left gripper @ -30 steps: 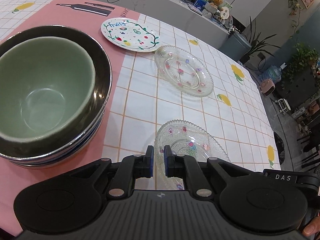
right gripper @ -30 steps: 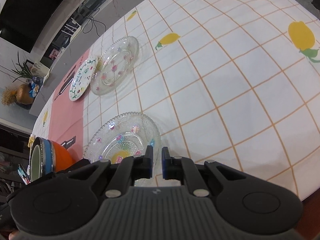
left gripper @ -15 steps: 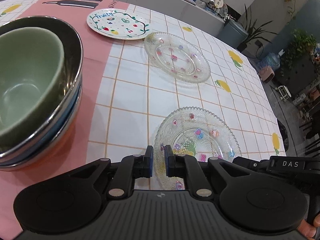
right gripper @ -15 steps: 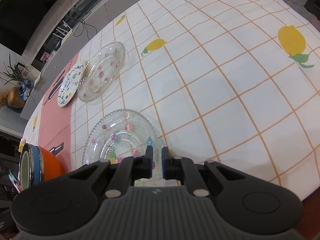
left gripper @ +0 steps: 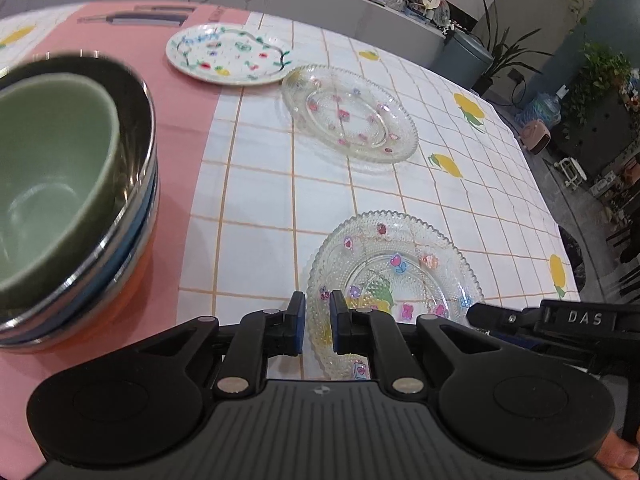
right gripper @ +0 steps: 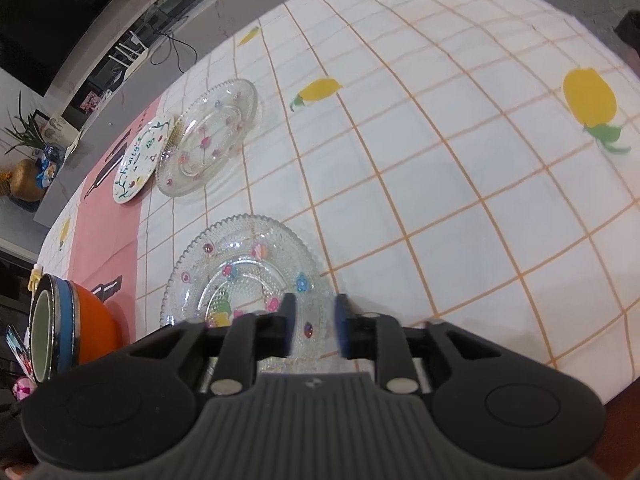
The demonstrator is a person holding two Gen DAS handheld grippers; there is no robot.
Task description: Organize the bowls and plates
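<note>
The near glass plate (left gripper: pixel 394 276) lies flat on the tabletop (left gripper: pixel 260 200), on the white checked cloth with orange lines and yellow fruit prints; it is clear pressed glass with a beaded, saw-toothed rim and small coloured flowers and hearts scattered over a studded centre; the left gripper (left gripper: pixel 317 312) hangs over its near-left edge with jaws almost closed, a narrow slit between the blue pads, and nothing clamped in them; the right gripper (right gripper: pixel 313 326) hangs over the same plate's near edge, its jaws having just been opening, a gap now showing with the plate's rim seen through it but not pinched; a second glass plate (left gripper: pixel 350 114), smoother and with pink dots, sits farther back, touching or just overlapping a white painted plate (left gripper: pixel 230 54) on the pink strip; at left stands a stack of bowls (left gripper: pixel 76 200), pale green innermost, then dark, steel, blue and orange beneath.
</note>
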